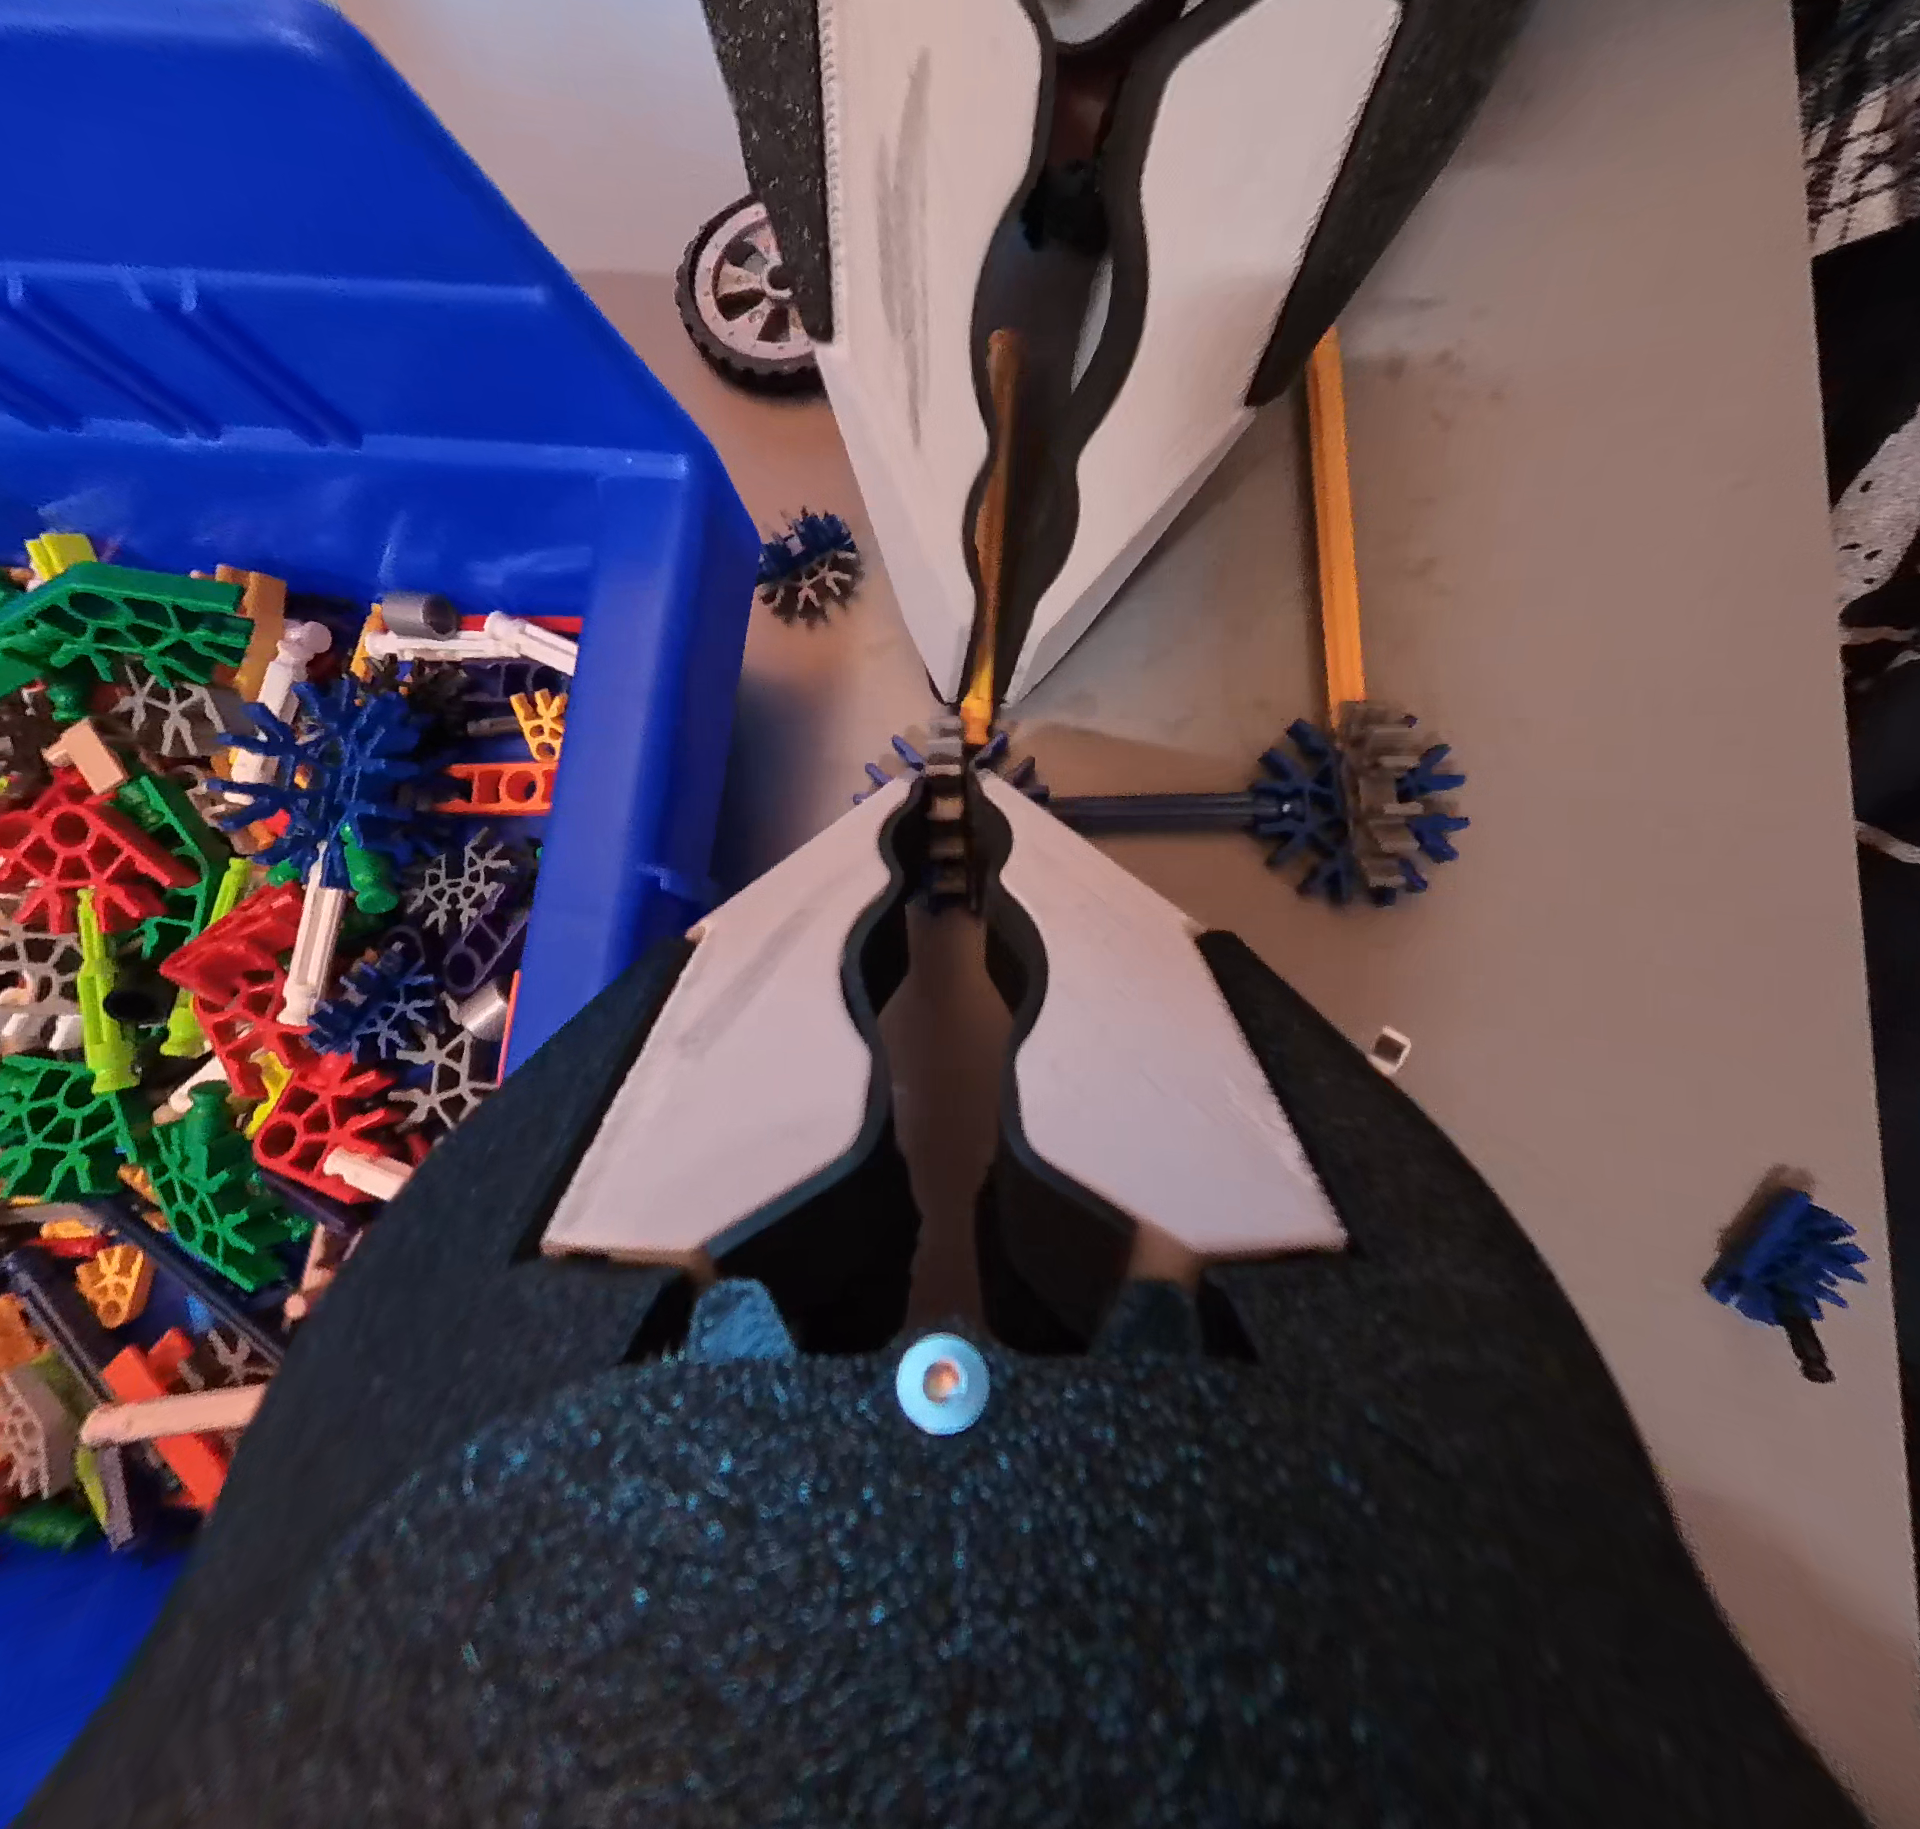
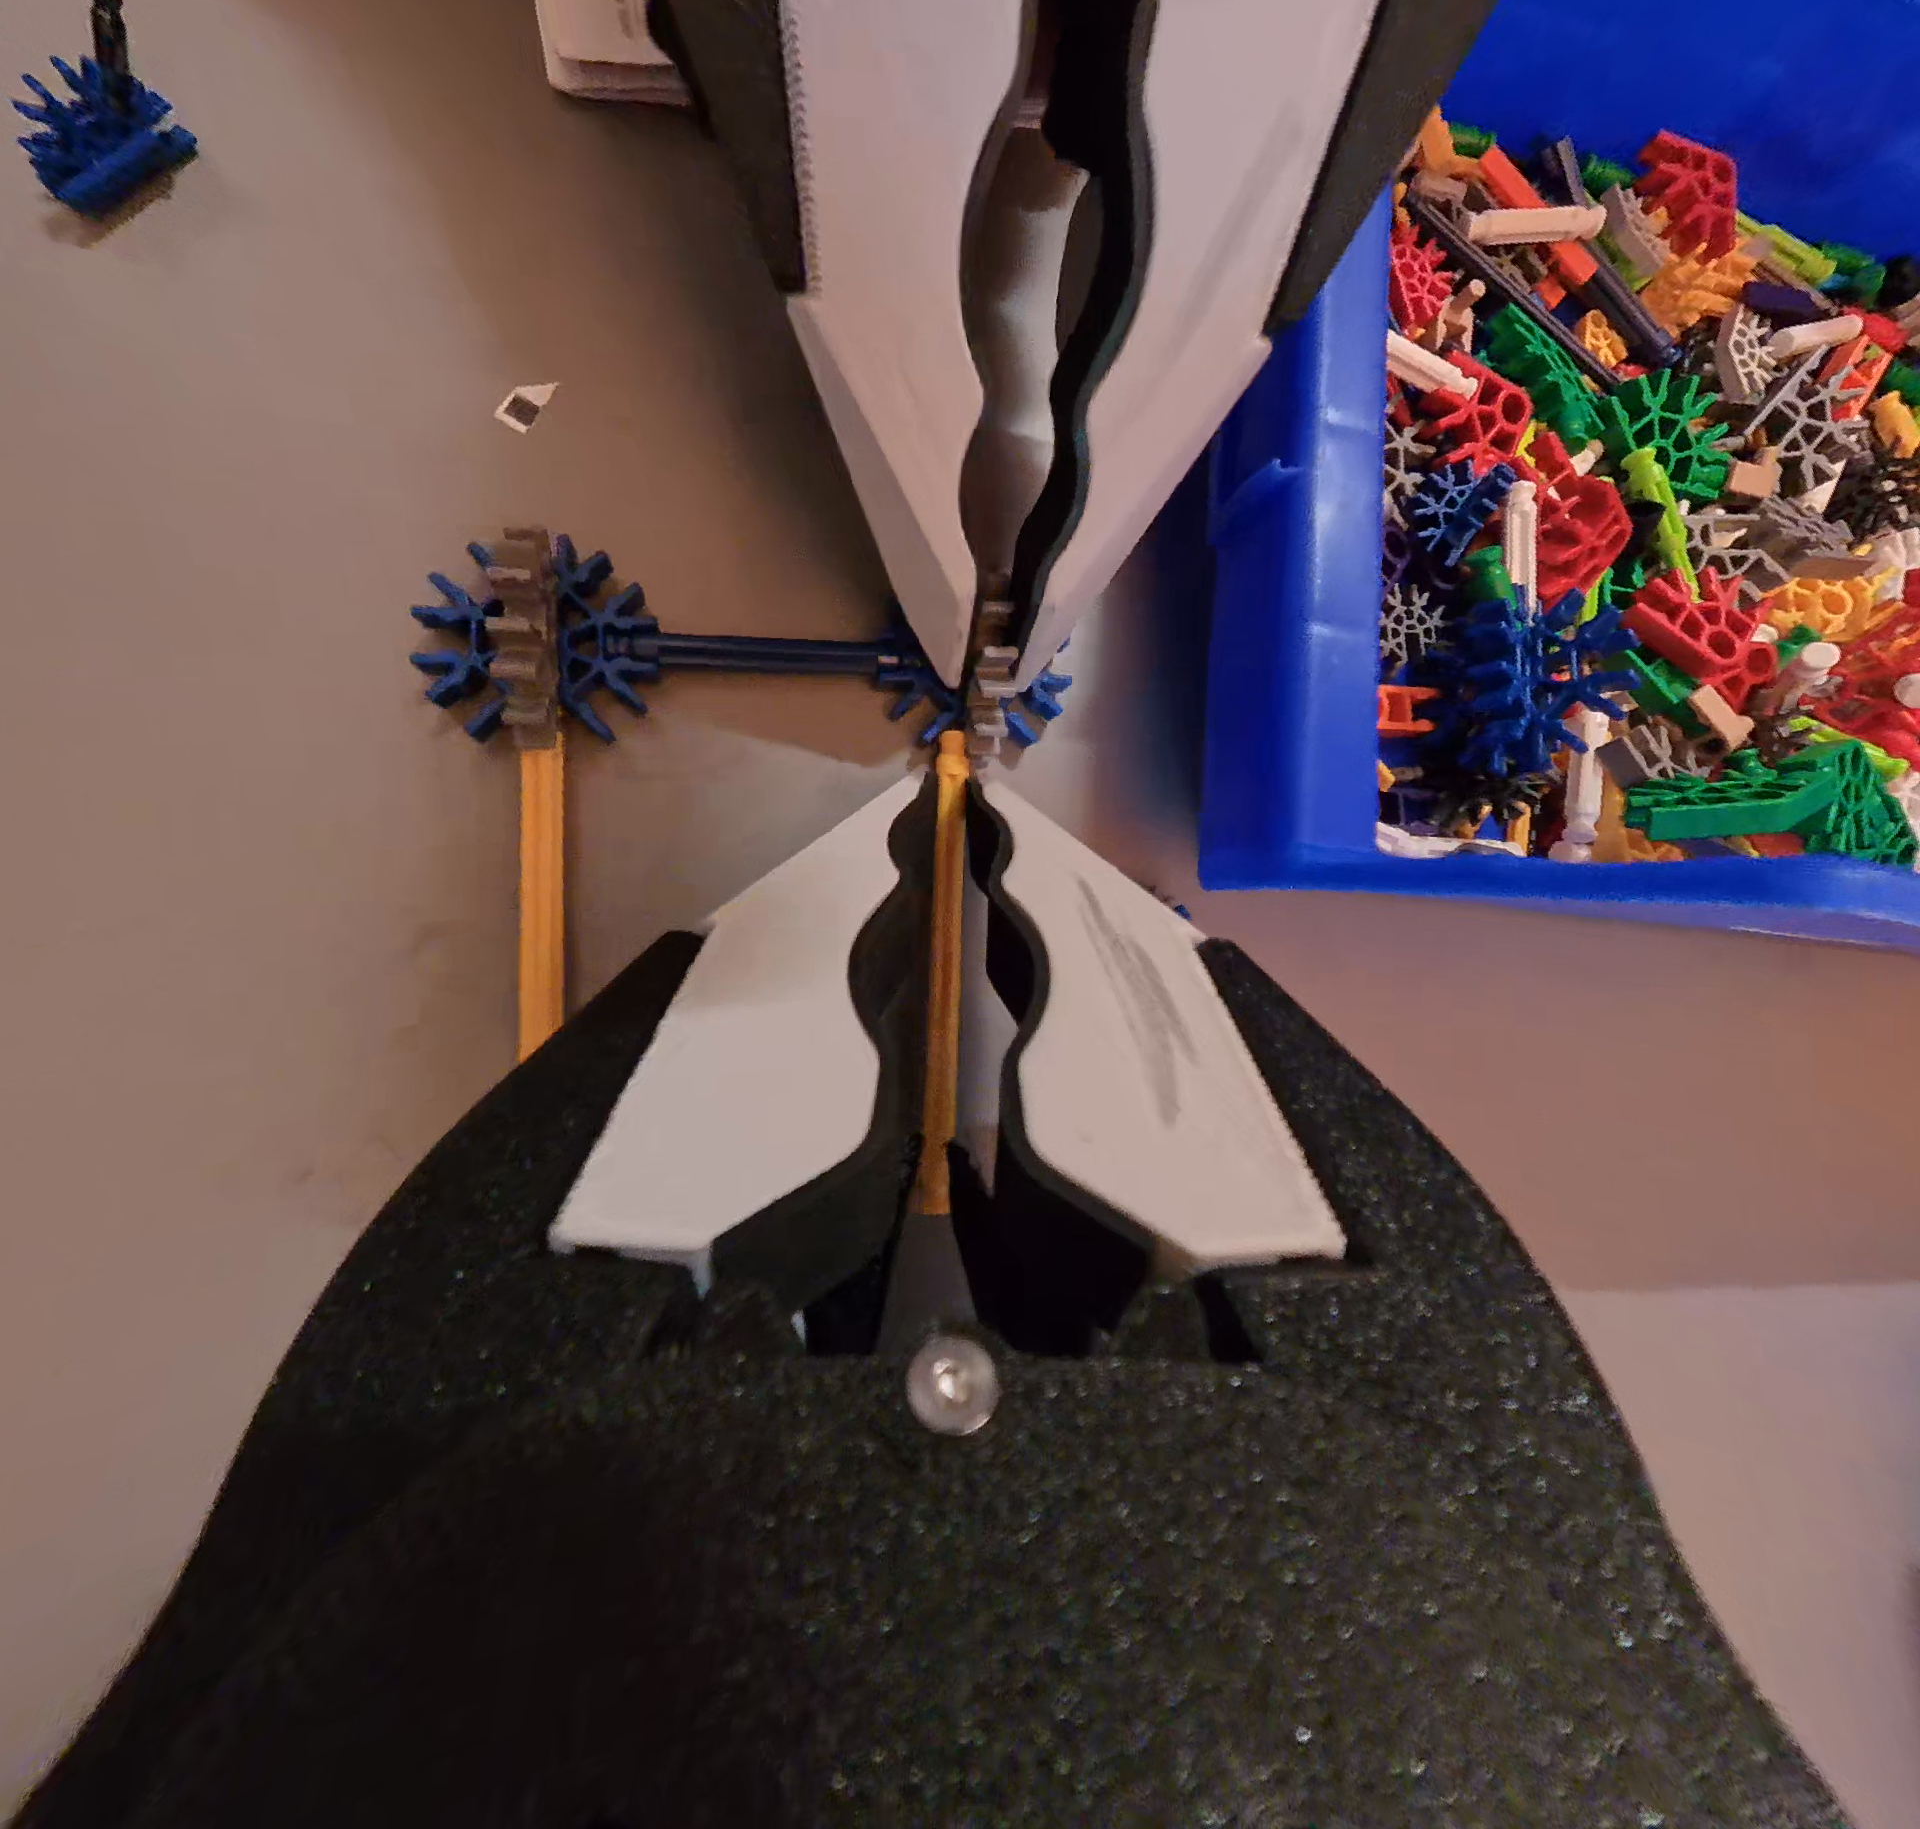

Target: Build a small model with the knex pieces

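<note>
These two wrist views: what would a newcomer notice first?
At centre, two grippers meet tip to tip: the left gripper is shut on a grey-and-blue connector, the right gripper on a yellow rod plugged into it. A blue bin full of colourful parts sits beside them on the table.

Counting pieces lying on the table

Two yellow rods (image 1: 1335,532) (image 2: 943,948), one dark blue rod (image 1: 1153,808), one wheel (image 1: 748,299), one blue bin (image 1: 312,325) are showing.
</note>
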The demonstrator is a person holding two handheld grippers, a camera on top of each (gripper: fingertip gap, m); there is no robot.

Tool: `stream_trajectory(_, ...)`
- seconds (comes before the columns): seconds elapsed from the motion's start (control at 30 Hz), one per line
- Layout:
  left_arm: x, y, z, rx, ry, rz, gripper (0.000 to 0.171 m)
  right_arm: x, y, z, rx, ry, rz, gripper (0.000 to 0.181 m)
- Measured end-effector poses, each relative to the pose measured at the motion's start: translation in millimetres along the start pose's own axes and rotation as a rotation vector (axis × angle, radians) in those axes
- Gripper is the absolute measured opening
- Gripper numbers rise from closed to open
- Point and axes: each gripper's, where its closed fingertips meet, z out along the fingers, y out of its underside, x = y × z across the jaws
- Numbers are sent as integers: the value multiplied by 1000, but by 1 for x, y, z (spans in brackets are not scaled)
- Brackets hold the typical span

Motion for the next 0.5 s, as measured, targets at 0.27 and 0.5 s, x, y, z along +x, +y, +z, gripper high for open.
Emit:
stream_trajectory(0.27,1,-1,0,-4,32,14,4,1,0,1,-4,24,-82,4)
stream_trajectory(0.5,1,-1,1,-2,56,12,4,1,-1,2,-10,33,-132,3)
